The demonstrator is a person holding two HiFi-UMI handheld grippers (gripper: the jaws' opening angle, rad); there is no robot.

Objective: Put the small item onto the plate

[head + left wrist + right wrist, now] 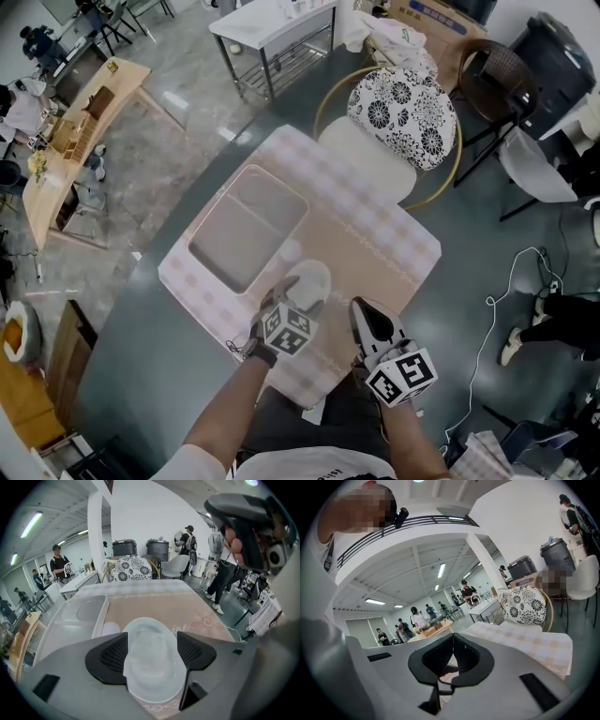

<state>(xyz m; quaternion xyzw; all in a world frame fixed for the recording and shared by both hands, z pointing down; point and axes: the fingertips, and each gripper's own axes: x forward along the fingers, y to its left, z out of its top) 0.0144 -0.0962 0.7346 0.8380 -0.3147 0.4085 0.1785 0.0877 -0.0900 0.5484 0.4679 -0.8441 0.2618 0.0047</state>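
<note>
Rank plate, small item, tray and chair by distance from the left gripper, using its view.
1. plate, below the open jaws.
2. small item, by the plate's left rim.
3. tray, left; its near rim nearly ties with the item.
4. chair, far back.

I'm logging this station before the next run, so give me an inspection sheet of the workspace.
Surface: checked cloth covers the table.
Job's things: white plate on the cloth; small item beside it, next to the tray.
Clutter: clear tray.
Tools: left tool has its jaws apart astride the plate, grip unclear; right tool is shut and empty.
Cables: white cable on the floor.
Surroundings: patterned chair; people standing.
</note>
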